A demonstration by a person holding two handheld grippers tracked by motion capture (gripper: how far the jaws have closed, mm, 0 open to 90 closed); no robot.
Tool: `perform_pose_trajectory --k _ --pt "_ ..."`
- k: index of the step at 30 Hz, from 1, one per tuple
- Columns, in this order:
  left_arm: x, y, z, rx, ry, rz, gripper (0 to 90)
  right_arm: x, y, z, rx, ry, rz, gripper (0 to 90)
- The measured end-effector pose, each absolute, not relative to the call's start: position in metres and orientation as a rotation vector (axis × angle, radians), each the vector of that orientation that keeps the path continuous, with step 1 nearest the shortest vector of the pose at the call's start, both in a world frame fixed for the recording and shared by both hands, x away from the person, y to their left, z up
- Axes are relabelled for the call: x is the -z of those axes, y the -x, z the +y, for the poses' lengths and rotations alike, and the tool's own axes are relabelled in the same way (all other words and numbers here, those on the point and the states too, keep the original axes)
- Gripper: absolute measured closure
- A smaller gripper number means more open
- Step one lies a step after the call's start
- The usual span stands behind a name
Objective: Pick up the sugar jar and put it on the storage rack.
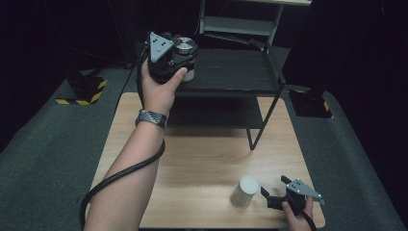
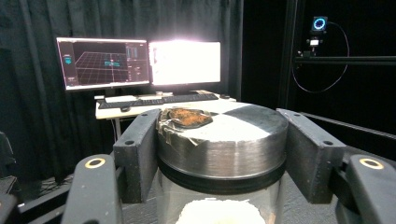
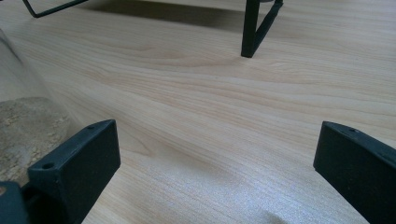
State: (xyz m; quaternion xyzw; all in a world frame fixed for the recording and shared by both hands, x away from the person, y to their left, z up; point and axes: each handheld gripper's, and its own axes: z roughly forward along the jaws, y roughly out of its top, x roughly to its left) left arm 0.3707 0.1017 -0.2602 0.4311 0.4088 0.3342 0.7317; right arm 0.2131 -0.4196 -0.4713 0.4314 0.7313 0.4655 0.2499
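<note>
a metal-lidded jar [image 2: 219, 149] is clamped at its lid between the left gripper [image 1: 169, 57] jaws, above the black shelf [image 1: 231, 72]. the right gripper [image 1: 284, 192] jaws are held wide, beside a white cup [image 1: 244, 191].

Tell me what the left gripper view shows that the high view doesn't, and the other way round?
The left gripper view adds two monitors, a keyboard and brown residue on the metal lid.

The high view adds the wooden table, a black shelf rack, a white-capped jar and the right gripper, open beside it.

Both show the left gripper shut on the metal-lidded jar.
</note>
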Motion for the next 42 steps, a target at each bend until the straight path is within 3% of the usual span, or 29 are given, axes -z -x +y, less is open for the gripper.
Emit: perform_pose_trajectory --k 18,29,42 --pt "0.255 -0.368 0.101 -0.743 -0.976 0.911 31.8 0.472 -0.212 -0.419 -1.266 -1.173 1.988 0.6" --pt "0.255 -0.361 0.100 -0.750 -0.954 0.922 3.5 0.472 -0.213 -0.420 -1.271 -1.178 1.986 0.6" --pt "0.261 -0.346 0.113 -0.747 -0.964 0.904 0.5 0.471 -0.213 -0.420 -1.267 -1.178 1.987 0.6"
